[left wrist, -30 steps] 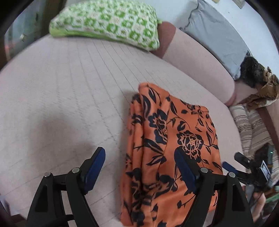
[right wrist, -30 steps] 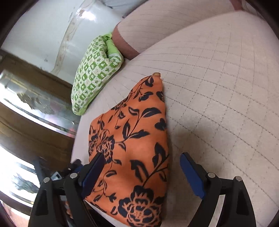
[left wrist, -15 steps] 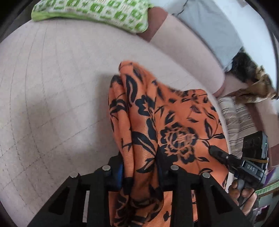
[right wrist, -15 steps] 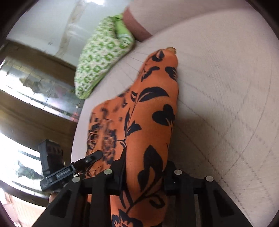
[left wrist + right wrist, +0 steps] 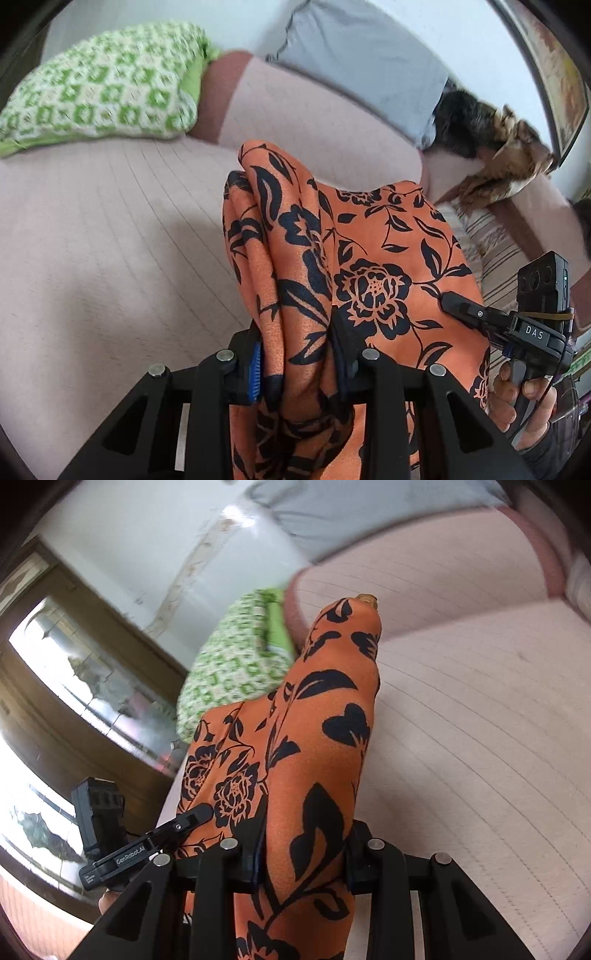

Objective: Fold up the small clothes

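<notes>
Both claws, spread a sec ago, have just clamped the orange floral garment (image 5: 369,258): left gripper (image 5: 295,363) & right gripper (image 5: 304,849) each pinch an edge, cloth lifting ahead off the bed (image 5: 110,240). You're set to fold.

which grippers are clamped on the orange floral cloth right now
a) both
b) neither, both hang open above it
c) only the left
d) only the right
a) In the left wrist view the left gripper has its pads pressed on a bunched fold of the orange floral cloth, and in the right wrist view the right gripper pinches the same cloth.
</notes>
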Demonstrator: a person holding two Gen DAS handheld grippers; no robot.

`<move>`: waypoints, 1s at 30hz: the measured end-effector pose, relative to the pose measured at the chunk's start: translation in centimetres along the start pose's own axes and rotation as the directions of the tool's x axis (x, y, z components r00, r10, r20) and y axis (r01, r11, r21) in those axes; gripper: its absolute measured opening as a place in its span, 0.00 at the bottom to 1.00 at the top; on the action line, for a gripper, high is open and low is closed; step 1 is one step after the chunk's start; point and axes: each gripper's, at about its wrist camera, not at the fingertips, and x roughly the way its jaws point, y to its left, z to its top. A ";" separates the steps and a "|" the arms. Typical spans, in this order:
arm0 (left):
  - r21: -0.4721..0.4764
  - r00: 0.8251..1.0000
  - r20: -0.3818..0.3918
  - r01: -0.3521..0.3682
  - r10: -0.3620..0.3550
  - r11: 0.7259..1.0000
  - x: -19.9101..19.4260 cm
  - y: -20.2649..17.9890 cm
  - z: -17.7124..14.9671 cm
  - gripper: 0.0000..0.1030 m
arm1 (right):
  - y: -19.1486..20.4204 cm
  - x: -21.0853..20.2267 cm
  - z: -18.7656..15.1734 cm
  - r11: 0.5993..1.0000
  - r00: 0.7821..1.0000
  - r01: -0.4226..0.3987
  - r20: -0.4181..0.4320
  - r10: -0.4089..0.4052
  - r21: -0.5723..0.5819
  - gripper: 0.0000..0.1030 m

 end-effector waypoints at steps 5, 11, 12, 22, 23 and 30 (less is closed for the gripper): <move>-0.006 0.974 -0.164 -0.162 0.159 0.987 6.2 3.0 -3.3 0.53 | -8.1 3.6 -2.5 0.980 0.986 0.141 -0.112 -0.125 0.143 0.53; 0.048 0.975 -0.030 -0.220 0.221 0.974 0.4 2.9 -4.2 0.66 | -8.6 0.6 -3.9 0.949 0.957 0.290 -0.006 -0.291 0.123 0.64; 0.082 0.971 -0.004 -0.237 0.238 0.968 -0.5 2.1 -4.4 0.67 | -7.9 -0.2 -3.8 0.955 0.960 0.274 0.024 -0.278 0.113 0.64; 0.086 0.942 -0.084 -0.319 0.325 0.944 1.1 1.5 -6.7 0.73 | -4.4 2.8 -7.4 0.969 0.970 0.242 -0.037 -0.241 0.048 0.85; 0.090 0.941 -0.073 -0.323 0.329 0.942 0.7 1.3 -6.8 0.73 | -3.6 2.3 -7.2 0.969 0.970 0.243 -0.020 -0.243 0.038 0.85; 0.114 0.934 0.023 -0.357 0.357 0.927 -2.9 -1.2 -7.0 0.79 | 2.2 -3.1 -7.9 0.926 0.931 0.362 0.102 -0.352 -0.104 0.85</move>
